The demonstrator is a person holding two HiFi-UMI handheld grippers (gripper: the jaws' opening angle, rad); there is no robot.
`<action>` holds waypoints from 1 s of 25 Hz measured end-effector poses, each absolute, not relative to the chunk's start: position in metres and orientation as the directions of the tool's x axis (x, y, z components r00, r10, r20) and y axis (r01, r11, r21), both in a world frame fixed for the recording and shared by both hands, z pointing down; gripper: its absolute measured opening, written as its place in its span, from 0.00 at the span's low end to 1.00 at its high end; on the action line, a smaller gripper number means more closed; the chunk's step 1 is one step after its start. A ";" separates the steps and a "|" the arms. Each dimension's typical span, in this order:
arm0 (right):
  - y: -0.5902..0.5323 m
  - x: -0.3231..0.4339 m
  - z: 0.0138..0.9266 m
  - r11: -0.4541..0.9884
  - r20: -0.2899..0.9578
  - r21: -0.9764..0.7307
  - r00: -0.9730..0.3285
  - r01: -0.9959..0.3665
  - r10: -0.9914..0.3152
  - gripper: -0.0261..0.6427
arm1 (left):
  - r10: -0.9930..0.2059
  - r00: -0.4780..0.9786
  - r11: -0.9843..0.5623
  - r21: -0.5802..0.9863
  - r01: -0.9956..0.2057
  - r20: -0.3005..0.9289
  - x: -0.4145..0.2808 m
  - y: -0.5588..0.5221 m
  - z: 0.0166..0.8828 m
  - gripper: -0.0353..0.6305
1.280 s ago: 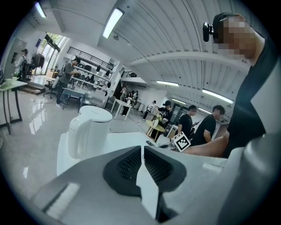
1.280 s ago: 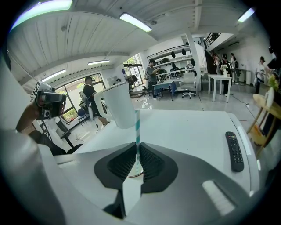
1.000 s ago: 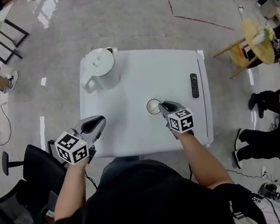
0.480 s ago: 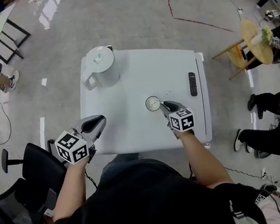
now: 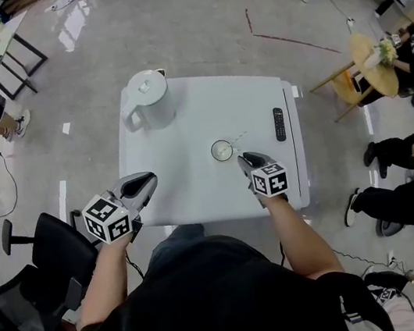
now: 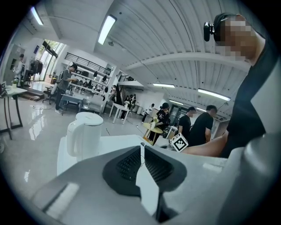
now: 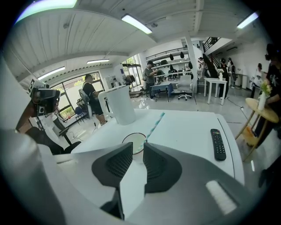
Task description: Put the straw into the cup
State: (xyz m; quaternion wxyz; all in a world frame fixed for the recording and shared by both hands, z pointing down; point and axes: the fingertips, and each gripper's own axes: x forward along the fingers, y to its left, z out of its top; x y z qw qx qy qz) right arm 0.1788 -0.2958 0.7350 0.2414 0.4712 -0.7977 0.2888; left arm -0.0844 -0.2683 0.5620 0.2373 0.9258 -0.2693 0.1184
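A small clear cup (image 5: 222,150) stands on the white table (image 5: 185,129), right of its middle. A thin pale blue-green straw (image 5: 240,136) rests in it, leaning out over the rim to the far right. In the right gripper view the cup (image 7: 133,141) sits just past my jaws, with the straw (image 7: 154,125) slanting up and away. My right gripper (image 5: 242,159) (image 7: 138,145) is just short of the cup, its jaws a narrow gap apart and empty. My left gripper (image 5: 146,181) (image 6: 141,147) hovers at the table's near left edge, shut and empty.
A white kettle (image 5: 149,98) (image 6: 85,134) (image 7: 119,105) stands at the table's far left corner. A black remote (image 5: 279,123) (image 7: 217,143) lies near the right edge. A black office chair (image 5: 41,261) is at my left. People and a small round table (image 5: 373,64) are to the right.
My right gripper has drawn back a little from the cup, leaving the straw leaning in it. The left gripper has not moved.
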 end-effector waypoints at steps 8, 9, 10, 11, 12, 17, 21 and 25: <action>-0.273 0.188 0.718 0.385 0.644 -0.226 -0.434 -0.895 -0.630 0.19 | -0.447 0.831 -0.757 0.355 -0.549 0.333 -0.080 -0.244 0.550 0.09; -0.269 0.188 0.716 0.384 0.643 -0.226 -0.433 -0.895 -0.631 0.19 | -0.447 0.831 -0.759 0.351 -0.548 0.331 -0.080 -0.240 0.548 0.09; -0.265 0.189 0.714 0.384 0.642 -0.226 -0.433 -0.896 -0.633 0.19 | -0.447 0.832 -0.761 0.348 -0.547 0.329 -0.079 -0.236 0.546 0.09; -0.262 0.189 0.711 0.384 0.638 -0.226 -0.433 -0.896 -0.636 0.19 | -0.448 0.833 -0.764 0.345 -0.546 0.326 -0.079 -0.233 0.544 0.09; -0.259 0.190 0.708 0.384 0.634 -0.226 -0.434 -0.895 -0.640 0.19 | -0.449 0.833 -0.766 0.342 -0.545 0.323 -0.079 -0.230 0.542 0.09; -0.242 0.193 0.696 0.382 0.619 -0.229 -0.437 -0.895 -0.652 0.19 | -0.447 0.837 -0.775 0.330 -0.539 0.316 -0.075 -0.210 0.534 0.09; -0.233 0.200 0.682 0.371 0.597 -0.235 -0.435 -0.898 -0.674 0.19 | -0.444 0.841 -0.783 0.321 -0.532 0.310 -0.068 -0.198 0.528 0.09; -0.222 0.203 0.670 0.370 0.580 -0.229 -0.432 -0.900 -0.691 0.19 | -0.440 0.847 -0.794 0.310 -0.523 0.299 -0.064 -0.185 0.522 0.09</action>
